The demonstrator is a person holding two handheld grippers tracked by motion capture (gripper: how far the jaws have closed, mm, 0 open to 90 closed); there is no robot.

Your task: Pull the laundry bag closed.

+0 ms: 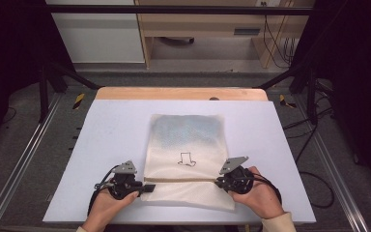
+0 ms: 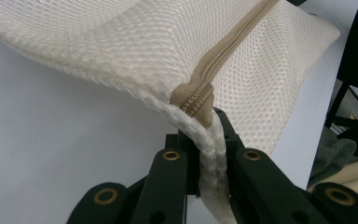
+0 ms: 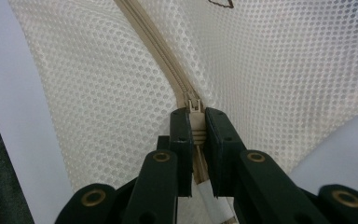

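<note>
Clearly the mesh laundry bag (image 1: 187, 159) lies flat on the worktop (image 1: 106, 140); the left gripper (image 2: 208, 140) has its fingers clamped on the bag's seam edge, the right gripper (image 3: 196, 135) on the zipper pull (image 3: 196, 122). A skewed tug could jam the zipper (image 1: 183, 179) or slip the pull free

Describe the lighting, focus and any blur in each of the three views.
High view: even light on the table, dark surroundings, mesh bag soft.
Left gripper view: the bag's edge and zipper end are crisp between the left gripper, far corner glaring.
Right gripper view: right gripper on the sharp zipper pull; mesh crisp, no glare.
</note>
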